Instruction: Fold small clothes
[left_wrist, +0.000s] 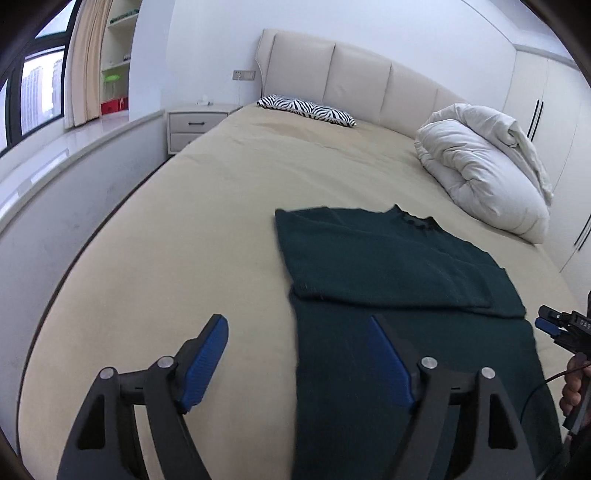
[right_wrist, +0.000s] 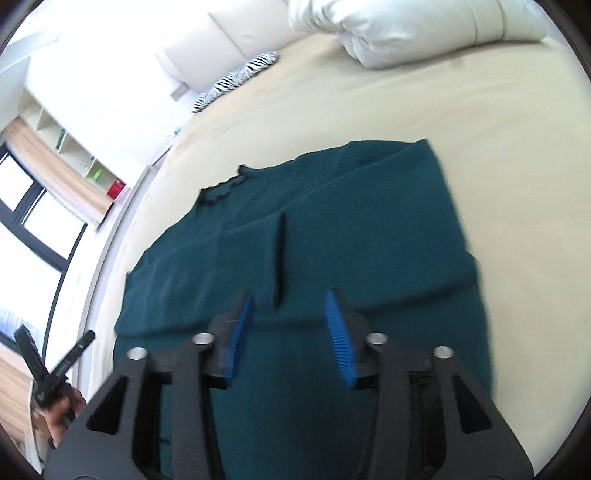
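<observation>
Now both jaws are parted and empty; the dark green garment (left_wrist: 388, 266) ahead of them is best pinched at its near hem corners and folded evenly.

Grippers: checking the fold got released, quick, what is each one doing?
Left gripper: open, holding nothing.
Right gripper: open, empty above the green garment.

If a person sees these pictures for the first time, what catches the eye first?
A dark green garment, partly folded, lies on the beige bed. Both grippers, left and right, hover open above it, holding nothing. A white duvet is bundled near the headboard.
</observation>
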